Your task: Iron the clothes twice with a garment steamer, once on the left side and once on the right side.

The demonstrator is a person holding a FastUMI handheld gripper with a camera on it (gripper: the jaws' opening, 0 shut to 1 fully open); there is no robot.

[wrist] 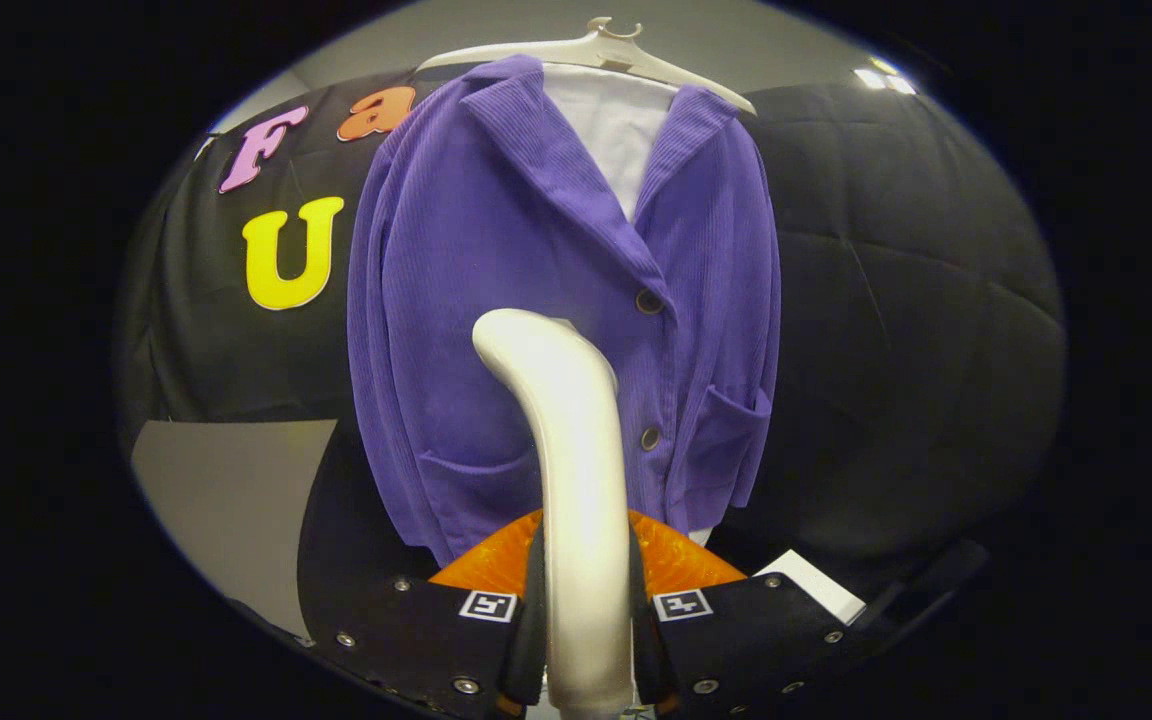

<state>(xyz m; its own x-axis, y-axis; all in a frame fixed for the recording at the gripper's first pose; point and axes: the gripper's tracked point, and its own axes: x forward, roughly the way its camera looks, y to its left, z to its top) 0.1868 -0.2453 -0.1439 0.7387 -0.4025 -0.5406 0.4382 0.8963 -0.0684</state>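
A purple corduroy jacket [496,300] on a white hanger [596,48] fills mid-frame; the gripper [584,640] clamps the steamer handle [576,480] upright before it.

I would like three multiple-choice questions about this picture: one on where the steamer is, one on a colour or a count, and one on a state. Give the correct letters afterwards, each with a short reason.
1. Where is the garment steamer?
A. Lying on the floor
B. Between the fingers of the gripper, in front of the jacket
C. Hanging on the hanger

2. What colour is the jacket?
A. Purple
B. Green
C. Red

3. In what state is the jacket?
A. Folded on a table
B. Held in the gripper
C. Hanging on the hanger, over a white garment

Answers:
1. B: both fingers press on the steamer's handle, and its head rises before the jacket's front.
2. A: the ribbed cloth is plainly purple.
3. C: the shoulders sit on the pale hanger, and white cloth shows at the open collar.
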